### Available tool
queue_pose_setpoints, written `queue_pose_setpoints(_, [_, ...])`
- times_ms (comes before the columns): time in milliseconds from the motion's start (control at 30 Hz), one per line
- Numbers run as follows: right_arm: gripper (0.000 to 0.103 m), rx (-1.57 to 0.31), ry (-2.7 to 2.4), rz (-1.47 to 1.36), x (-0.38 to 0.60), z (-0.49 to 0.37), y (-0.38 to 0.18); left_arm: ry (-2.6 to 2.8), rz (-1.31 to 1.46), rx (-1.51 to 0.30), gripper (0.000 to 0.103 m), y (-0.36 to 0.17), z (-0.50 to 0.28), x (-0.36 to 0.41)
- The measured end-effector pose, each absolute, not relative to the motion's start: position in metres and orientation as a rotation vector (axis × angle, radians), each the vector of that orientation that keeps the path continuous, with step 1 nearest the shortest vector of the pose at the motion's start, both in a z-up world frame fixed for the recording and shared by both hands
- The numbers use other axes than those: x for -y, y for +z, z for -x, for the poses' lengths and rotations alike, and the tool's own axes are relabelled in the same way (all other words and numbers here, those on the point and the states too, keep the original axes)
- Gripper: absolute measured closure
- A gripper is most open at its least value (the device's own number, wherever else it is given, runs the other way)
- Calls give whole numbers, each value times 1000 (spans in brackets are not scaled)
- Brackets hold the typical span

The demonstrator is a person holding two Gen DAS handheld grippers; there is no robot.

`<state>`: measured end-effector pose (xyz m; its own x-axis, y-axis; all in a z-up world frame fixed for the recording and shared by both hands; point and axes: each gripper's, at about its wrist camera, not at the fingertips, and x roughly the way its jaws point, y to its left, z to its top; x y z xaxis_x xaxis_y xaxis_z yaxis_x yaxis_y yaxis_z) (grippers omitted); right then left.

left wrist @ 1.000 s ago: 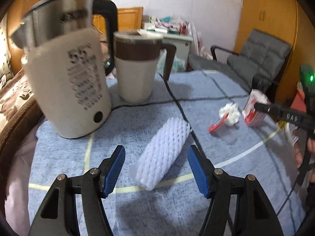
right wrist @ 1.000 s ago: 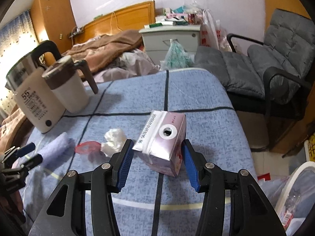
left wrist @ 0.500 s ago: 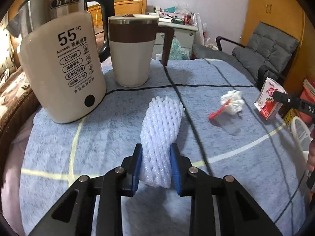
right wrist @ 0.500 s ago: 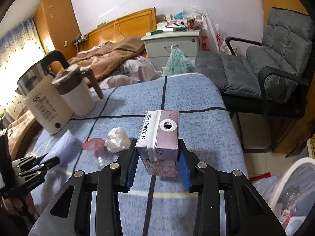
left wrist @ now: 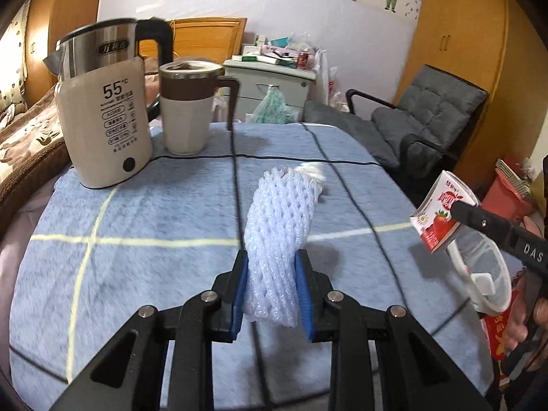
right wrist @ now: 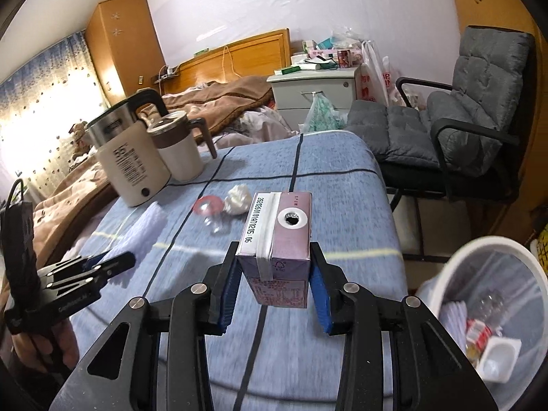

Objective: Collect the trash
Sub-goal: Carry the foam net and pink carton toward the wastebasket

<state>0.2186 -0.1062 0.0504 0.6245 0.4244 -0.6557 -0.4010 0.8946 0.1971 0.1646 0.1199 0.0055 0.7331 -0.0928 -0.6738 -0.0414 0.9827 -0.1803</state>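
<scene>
Foam netting sleeve (left wrist: 277,236), white and squashed, between blue pads (left wrist: 240,282).

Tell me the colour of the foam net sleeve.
White; the foam net sleeve shows best in the left wrist view.

Round table (left wrist: 137,212) under a fuzzy blue cloth with black and pale yellow lines. Sitting on it, far ahead-left of the left gripper: a cream electric kettle with a steel top (left wrist: 102,126), and just beside it a cream mug with a brown band (left wrist: 186,109). Ahead-left of the right gripper: a crumpled white tissue (right wrist: 237,198) touching a pink plastic ring (right wrist: 207,205).
</scene>
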Motion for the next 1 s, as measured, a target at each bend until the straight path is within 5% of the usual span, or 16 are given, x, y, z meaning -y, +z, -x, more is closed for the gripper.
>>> queue_pose_setpoints(1000, [64, -707, 430, -25, 175, -130, 69, -193, 141, -707, 75, 35, -114, -7])
